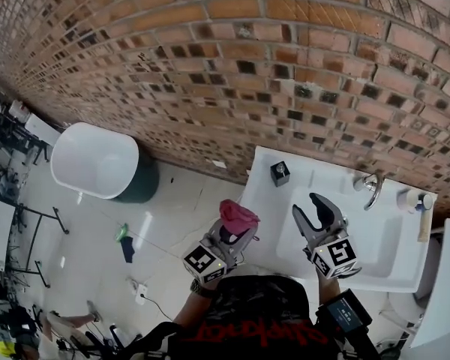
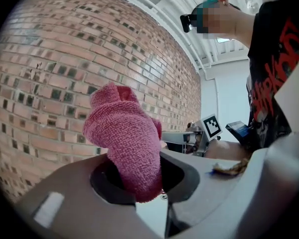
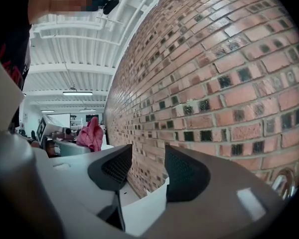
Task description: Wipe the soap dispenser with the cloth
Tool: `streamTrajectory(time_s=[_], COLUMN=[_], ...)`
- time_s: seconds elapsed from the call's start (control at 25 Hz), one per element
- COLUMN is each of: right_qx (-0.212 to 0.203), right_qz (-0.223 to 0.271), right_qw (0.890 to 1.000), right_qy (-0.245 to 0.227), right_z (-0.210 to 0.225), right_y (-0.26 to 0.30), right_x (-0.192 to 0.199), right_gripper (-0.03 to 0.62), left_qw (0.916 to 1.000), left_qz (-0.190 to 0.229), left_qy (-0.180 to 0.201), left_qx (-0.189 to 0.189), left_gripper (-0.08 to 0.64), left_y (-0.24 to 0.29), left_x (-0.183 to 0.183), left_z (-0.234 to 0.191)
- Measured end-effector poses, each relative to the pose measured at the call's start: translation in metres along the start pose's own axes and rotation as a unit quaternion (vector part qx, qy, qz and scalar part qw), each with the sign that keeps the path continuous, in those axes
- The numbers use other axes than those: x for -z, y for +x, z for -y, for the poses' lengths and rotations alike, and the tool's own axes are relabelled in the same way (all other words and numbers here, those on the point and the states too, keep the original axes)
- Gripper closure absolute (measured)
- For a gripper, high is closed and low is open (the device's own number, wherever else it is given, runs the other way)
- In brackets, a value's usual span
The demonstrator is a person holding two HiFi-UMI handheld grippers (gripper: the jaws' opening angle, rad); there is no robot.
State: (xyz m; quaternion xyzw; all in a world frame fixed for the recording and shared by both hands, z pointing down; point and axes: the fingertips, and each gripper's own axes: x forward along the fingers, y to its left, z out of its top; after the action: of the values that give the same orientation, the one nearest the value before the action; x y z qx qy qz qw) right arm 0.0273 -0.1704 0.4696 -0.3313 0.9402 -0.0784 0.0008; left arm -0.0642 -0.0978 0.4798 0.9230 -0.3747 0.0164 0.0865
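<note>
A small black soap dispenser with a silver top stands on the back left corner of the white sink. My left gripper hangs just off the sink's left edge, shut on a bunched pink cloth that sticks up from between the jaws. In the left gripper view the cloth fills the left gripper. My right gripper hovers over the basin, open, with nothing between its pads. The right gripper faces the brick wall, and the pink cloth shows far to its left.
A brick wall runs behind the sink. A chrome tap sits at the sink's back, with a small bottle to its right. A white oval tub stands on the floor at the left, with small items scattered near it.
</note>
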Motion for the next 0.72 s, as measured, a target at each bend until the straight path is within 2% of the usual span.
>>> streamTrajectory(time_s=[0.12, 0.28, 0.4, 0.44, 0.56, 0.72], right_qx=[-0.001, 0.022, 0.038, 0.046, 0.062, 0.065], right_qz=[0.007, -0.012, -0.035, -0.044, -0.082, -0.152], right_qw=[1.0, 1.0, 0.998, 0.997, 0.994, 0.985], right_qy=[0.029, 0.019, 0.046, 0.051, 0.047, 0.046], right_z=[-0.002, 0.002, 0.014, 0.017, 0.025, 0.037], right_y=[0.014, 0.038, 0.054, 0.056, 0.067, 0.089], right_x=[-0.005, 0.006, 0.03, 0.037, 0.066, 0.13], right_gripper=[0.387, 0.35, 0.297, 0.296, 0.274, 0.256], left_qw=[0.9999, 0.9995, 0.9989, 0.9986, 0.998, 0.998], left_qz=[0.0, 0.009, 0.017, 0.017, 0.014, 0.004], left_qy=[-0.003, -0.002, -0.014, -0.021, -0.03, -0.034], left_qx=[0.016, 0.031, 0.041, 0.046, 0.055, 0.052], left_gripper=[0.469, 0.469, 0.469, 0.469, 0.469, 0.469], left_y=[0.001, 0.003, 0.007, 0.007, 0.006, 0.0], left_x=[-0.002, -0.012, -0.011, -0.009, -0.004, 0.002], left_z=[-0.019, -0.046, -0.062, -0.064, -0.07, -0.08])
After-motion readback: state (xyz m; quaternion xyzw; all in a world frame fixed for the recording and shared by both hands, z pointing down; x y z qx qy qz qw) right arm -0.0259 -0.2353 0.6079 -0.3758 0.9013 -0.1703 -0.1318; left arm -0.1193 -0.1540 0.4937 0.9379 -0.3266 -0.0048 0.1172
